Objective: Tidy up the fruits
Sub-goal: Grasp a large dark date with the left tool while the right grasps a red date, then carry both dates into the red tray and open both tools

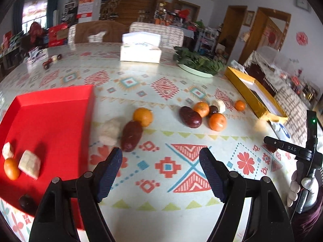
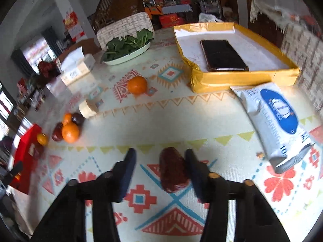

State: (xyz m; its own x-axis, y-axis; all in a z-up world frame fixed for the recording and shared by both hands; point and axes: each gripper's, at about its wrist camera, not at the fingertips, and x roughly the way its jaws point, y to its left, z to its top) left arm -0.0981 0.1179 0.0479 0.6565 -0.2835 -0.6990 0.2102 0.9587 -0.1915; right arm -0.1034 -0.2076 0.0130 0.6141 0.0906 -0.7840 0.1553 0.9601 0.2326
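Right wrist view: we see our right gripper (image 2: 159, 161) part-open around a wrinkled oblong date (image 2: 172, 169); our left gripper (image 1: 161, 161) open, beside a glossy red tray (image 1: 54, 109) holding an orange (image 1: 11, 168) and pale blocks (image 1: 29, 163).

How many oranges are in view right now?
5 oranges. One in the red tray, one just right of it, two in the middle cluster, one near the yellow box. More could be hidden.

Table cover (image 1: 161, 171): patterned, geometric and flower motifs in red, blue, green.
Tissue box (image 1: 141, 49): white, far side of table.
Plate of leafy greens (image 2: 127, 48): white oval dish, dark green leaves.
Yellow box (image 2: 242, 76): shallow, taped edges, white lining.
Phone (image 2: 224, 55): dark screen, lying flat inside the yellow box.
Wipes packet (image 2: 276, 125): white with blue oval label, just beside the yellow box.
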